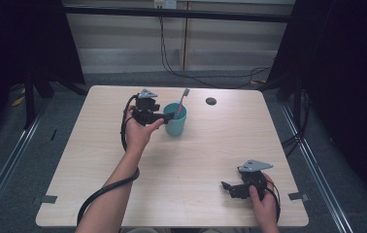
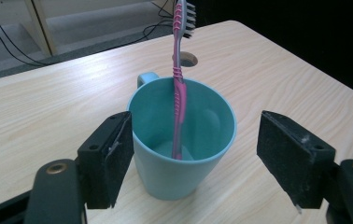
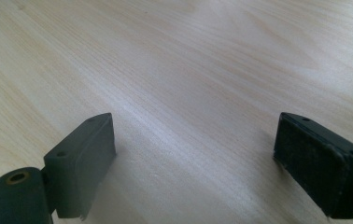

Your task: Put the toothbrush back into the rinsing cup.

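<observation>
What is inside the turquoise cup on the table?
A pink toothbrush stands in the turquoise cup, handle end on the bottom, bristled head above the rim. Nothing else shows inside; the near wall covers part of the bottom.

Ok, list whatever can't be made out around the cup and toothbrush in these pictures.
- Toothbrush tip: cut off by the top edge in the left gripper view; too small in the high view to read the bristles.
- Cup handle: mostly hidden behind the cup's own rim in the left gripper view.
- Cup's left wall: the left finger stands in front of it, so touching or apart is unclear.
- Dark round spot on the table: too small to identify.
</observation>
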